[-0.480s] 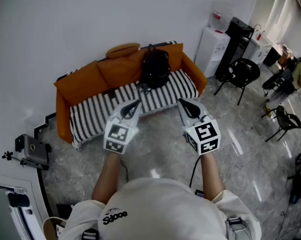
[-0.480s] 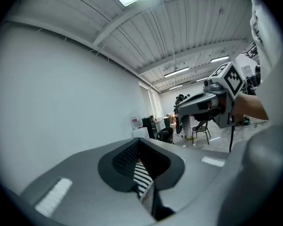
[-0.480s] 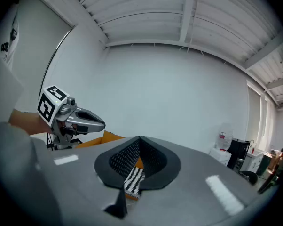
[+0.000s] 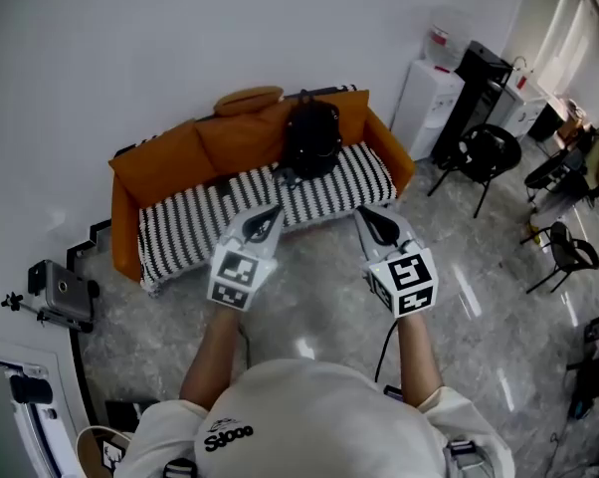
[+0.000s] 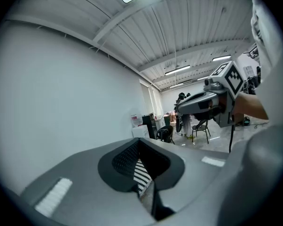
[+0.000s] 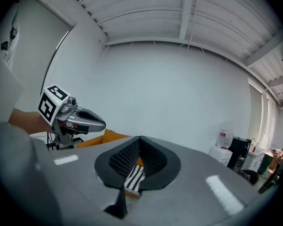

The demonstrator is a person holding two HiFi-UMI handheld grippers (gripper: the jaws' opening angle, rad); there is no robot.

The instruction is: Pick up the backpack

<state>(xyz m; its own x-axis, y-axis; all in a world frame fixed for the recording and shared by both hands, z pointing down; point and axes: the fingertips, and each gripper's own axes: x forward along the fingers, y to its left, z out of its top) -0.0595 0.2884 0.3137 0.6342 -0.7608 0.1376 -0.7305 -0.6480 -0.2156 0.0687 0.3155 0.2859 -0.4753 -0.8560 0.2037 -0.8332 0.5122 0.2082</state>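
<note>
Now, step in hand: the approach. Both grippers hang over the floor short of the sofa, well apart from the backpack.
Backpack: sits upright on the striped seat, right of the sofa's middle, leaning back against an orange cushion.
Left gripper: jaws clenched together, nothing between them.
Right gripper: jaws likewise pressed tight and empty. Only a sliver of striped seat shows past the tips.
Doing it well: I judge the jaws should be parted before they arrive. The bag's body looks too broad and soft to pinch, so the loop at its top or a strap is the better target. Lifting straight up should clear the cushion behind.
Risk: a pinch on loose fabric alone may slip. A strap trailing on the seat could drag.
Backpack make: black cloth, rounded dome shape, soft-sided and slightly slumped. Dark straps spill forward onto the seat.
Sofa make: plump orange upholstery on back and arms. The seat cover has fine black-and-white stripes and a ribbed look. A flat oval cushion rests on the back's top.
Floor: grey marbled surface, hard and glossy, with light glare on it.
Wall: plain white, matte.
</note>
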